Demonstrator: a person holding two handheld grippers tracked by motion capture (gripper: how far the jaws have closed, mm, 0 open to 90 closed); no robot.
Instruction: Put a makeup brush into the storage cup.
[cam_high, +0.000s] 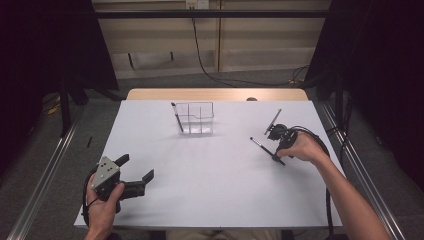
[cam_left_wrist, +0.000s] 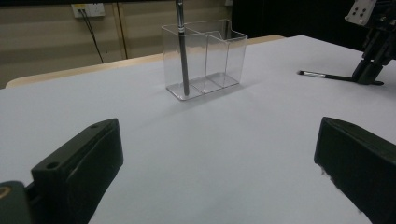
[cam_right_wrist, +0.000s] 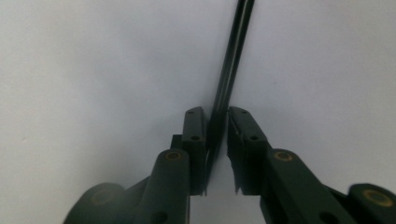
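Here, the scene by parts:

Pen: a thin dark pen (cam_high: 266, 150) lies flat on the white surface (cam_high: 210, 180), on its right side, well apart from the clear holder.
Long axis: in the high view it runs slantwise, its far tip toward the surface's middle, its near end under the right hand; in the right claw view the shaft (cam_right_wrist: 232, 70) runs straight ahead from between the jaws.
Right claw: the right claw (cam_high: 278, 143) is closed narrow on the pen, pads pressed to either side of the shaft, pen not yet lifted off the surface.
Left claw: the left claw (cam_high: 136, 172) rests near the front left corner, jaws wide, nothing between them.
Nearer hand: the right, already on the pen.
Holder: a clear divided holder (cam_high: 196, 118) stands toward the back middle, with another pen (cam_high: 177, 117) leaning in its left compartment.
Next move, by my reading: lift, tip upright, carry left and back to the holder.
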